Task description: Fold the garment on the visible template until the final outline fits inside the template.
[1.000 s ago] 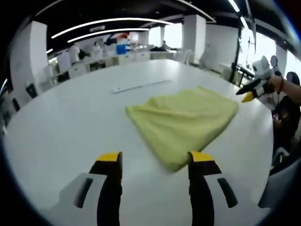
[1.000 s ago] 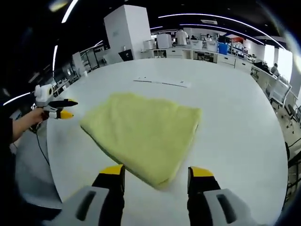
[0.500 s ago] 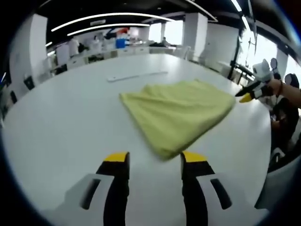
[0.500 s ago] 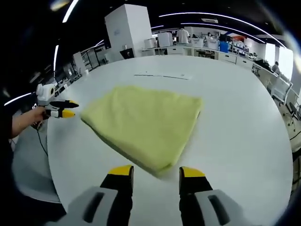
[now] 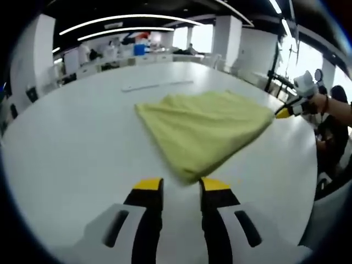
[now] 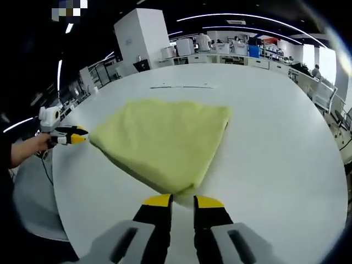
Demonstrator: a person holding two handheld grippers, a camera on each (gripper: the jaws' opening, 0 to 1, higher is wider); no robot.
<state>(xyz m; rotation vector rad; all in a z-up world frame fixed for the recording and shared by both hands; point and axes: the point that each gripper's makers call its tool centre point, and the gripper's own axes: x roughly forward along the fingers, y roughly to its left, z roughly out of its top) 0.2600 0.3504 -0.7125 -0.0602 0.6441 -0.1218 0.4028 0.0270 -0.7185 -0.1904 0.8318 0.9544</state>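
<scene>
A folded yellow garment (image 5: 206, 129) (image 6: 162, 137) lies flat on the white table (image 5: 71, 148) (image 6: 280, 143). My left gripper (image 5: 182, 184) has its jaws drawn close, a small gap left, with the garment's near corner at their tips. My right gripper (image 6: 182, 201) has its jaws almost together on the near corner of its side. In the left gripper view the right gripper (image 5: 286, 112) touches the garment's far right corner, held by a hand. In the right gripper view the left gripper (image 6: 77, 136) meets the left corner.
A thin pale strip (image 5: 157, 85) (image 6: 181, 86) lies on the table beyond the garment. The table's round edge runs close behind both grippers. Desks, white pillars and people stand far off in the room.
Both pairs of jaws have narrowed from wide open. Both grippers have moved in until the garment's corners sit at their tips. The garment has stayed put.
</scene>
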